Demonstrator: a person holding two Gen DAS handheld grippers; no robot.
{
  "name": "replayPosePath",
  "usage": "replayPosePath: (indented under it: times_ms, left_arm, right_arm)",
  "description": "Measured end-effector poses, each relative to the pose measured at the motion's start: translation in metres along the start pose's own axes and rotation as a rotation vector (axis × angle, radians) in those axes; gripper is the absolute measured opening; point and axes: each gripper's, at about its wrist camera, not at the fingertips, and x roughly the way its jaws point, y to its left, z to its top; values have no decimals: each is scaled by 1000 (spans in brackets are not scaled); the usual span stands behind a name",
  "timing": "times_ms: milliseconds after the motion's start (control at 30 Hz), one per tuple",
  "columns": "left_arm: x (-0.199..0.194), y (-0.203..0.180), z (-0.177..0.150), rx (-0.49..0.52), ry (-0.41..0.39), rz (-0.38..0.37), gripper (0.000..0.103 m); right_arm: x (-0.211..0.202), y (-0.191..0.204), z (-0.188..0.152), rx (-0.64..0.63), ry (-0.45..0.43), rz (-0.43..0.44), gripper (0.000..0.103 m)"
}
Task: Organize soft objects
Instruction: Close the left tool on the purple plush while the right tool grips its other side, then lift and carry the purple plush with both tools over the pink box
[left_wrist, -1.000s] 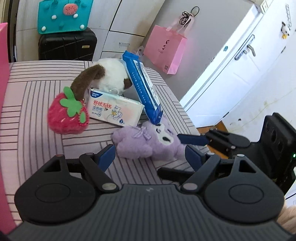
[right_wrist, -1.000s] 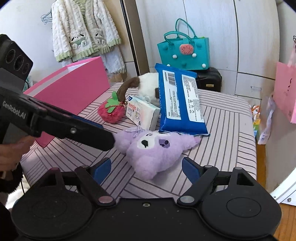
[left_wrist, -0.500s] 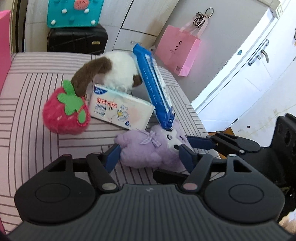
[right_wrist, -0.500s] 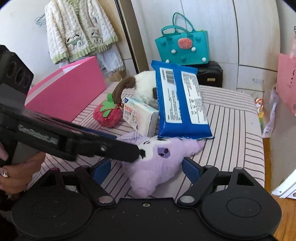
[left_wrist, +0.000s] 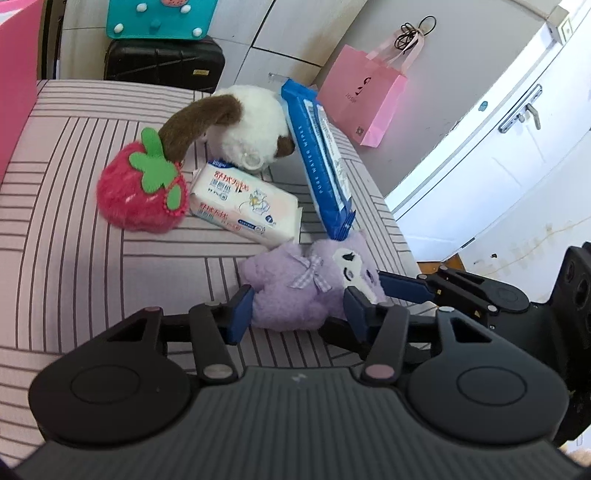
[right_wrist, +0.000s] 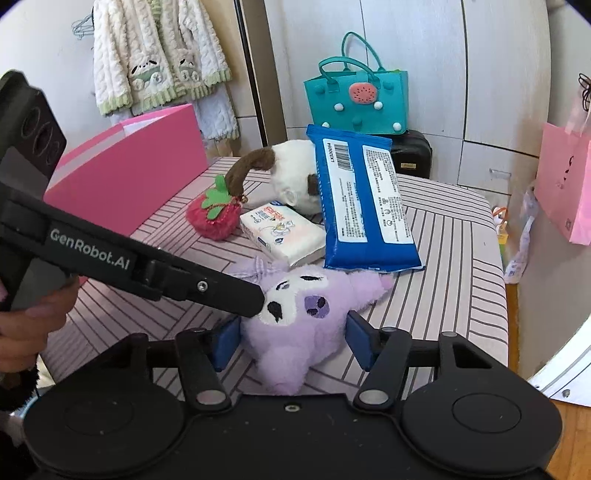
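Observation:
A purple plush (left_wrist: 295, 291) (right_wrist: 295, 332) lies near the front corner of the striped table (left_wrist: 74, 266). My left gripper (left_wrist: 297, 308) has the plush's body between its closing jaws, and both blue pads touch the fur. My right gripper (right_wrist: 291, 339) comes in from the other side; its jaws are closing on the plush's head, pads against it. The left gripper's finger (right_wrist: 236, 299) crosses the right wrist view and rests at the plush's face. Behind lie a strawberry plush (left_wrist: 136, 199), a white-and-brown plush (left_wrist: 251, 118), a tissue pack (left_wrist: 243, 199) and a blue wipes pack (left_wrist: 321, 162).
A pink box (right_wrist: 125, 177) stands along the table's left side. Off the far edge sit a black suitcase (left_wrist: 162, 62) with a teal bag (right_wrist: 358, 103) on it. A pink paper bag (left_wrist: 362, 96) hangs to the right. The table edge drops off just right of the plush.
Both pairs of jaws have narrowed from wide open until their pads meet the purple plush. The left gripper's finger has slid in to the plush's face in the right wrist view.

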Motion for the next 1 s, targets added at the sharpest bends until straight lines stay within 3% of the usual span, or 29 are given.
replayPosePath:
  times_ms: [267,533,1000]
  left_arm:
    - [2,2,-4,-5,-4,-1,40]
    - [-9,0,-13,8,-19,-2,39]
    - [-46,-5,-30,46,41,-14,39]
  right_arm:
    - [-1,-4,-6,41,2,11,60]
    - [-6,8,-8,15,11,-7,59]
    - [-35,47,-15,-35,32,-24,60]
